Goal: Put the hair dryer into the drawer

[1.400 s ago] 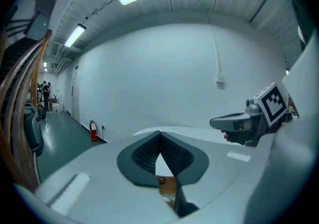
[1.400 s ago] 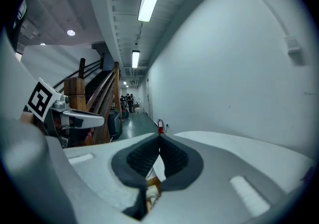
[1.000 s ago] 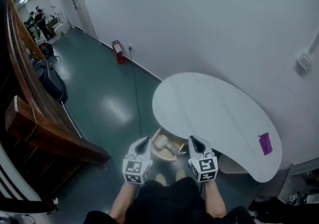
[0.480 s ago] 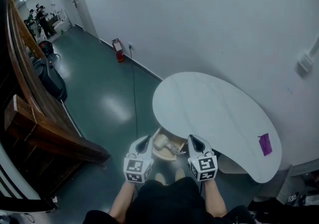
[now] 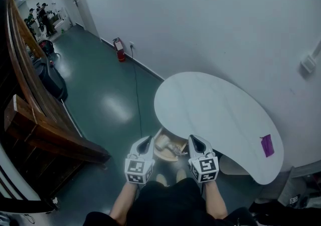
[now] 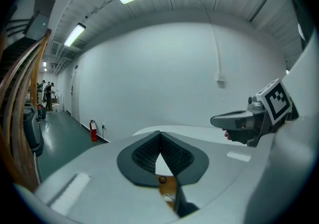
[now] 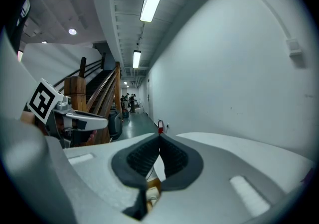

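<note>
In the head view an open wooden drawer (image 5: 159, 155) sticks out from under the front edge of the white curved table (image 5: 215, 114). A pale hair dryer (image 5: 161, 143) lies inside it, with other small things beside it. My left gripper (image 5: 146, 141) hovers at the drawer's left side and my right gripper (image 5: 192, 139) at its right, both shut and holding nothing. The left gripper view has its jaws (image 6: 160, 134) meeting at the tip, with a sliver of the drawer (image 6: 167, 187) below. In the right gripper view the right gripper (image 7: 159, 137) is likewise pressed shut over the drawer (image 7: 152, 190).
A purple note (image 5: 267, 145) lies on the table's right end. A red fire extinguisher (image 5: 119, 51) stands by the wall, with a cable running along the green floor. A wooden staircase (image 5: 45, 129) and a black bag (image 5: 50, 82) fill the left. People stand far down the corridor.
</note>
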Motion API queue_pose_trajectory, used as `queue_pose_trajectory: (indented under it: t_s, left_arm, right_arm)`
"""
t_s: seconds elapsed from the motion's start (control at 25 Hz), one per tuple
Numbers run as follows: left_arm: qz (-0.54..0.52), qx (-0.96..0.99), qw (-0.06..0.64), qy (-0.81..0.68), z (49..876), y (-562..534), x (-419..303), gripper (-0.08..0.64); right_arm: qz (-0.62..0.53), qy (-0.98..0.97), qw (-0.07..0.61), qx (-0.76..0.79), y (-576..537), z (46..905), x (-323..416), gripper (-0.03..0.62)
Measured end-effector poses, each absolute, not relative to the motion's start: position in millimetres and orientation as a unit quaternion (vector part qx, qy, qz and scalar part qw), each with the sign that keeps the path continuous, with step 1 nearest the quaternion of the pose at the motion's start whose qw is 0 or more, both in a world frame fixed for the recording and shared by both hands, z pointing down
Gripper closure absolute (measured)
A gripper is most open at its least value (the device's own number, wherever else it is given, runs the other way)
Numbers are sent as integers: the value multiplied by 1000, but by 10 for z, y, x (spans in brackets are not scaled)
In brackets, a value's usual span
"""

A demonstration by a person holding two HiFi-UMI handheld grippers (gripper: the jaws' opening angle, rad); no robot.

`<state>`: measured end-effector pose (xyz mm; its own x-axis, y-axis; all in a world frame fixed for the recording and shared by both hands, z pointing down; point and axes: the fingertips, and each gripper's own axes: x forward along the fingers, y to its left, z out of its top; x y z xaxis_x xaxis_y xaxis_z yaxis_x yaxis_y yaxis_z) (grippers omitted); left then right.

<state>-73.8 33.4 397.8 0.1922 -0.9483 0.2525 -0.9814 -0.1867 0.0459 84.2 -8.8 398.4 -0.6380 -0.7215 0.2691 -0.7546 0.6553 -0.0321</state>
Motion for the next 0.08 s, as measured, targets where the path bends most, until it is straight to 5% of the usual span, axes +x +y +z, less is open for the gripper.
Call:
queue_pose_trajectory:
  t_s: [0.08]
  left_arm:
    - [83, 766, 98, -630, 3969, 334, -743, 555]
  right_arm:
    - [70, -902, 115, 409, -88, 3971, 840, 589]
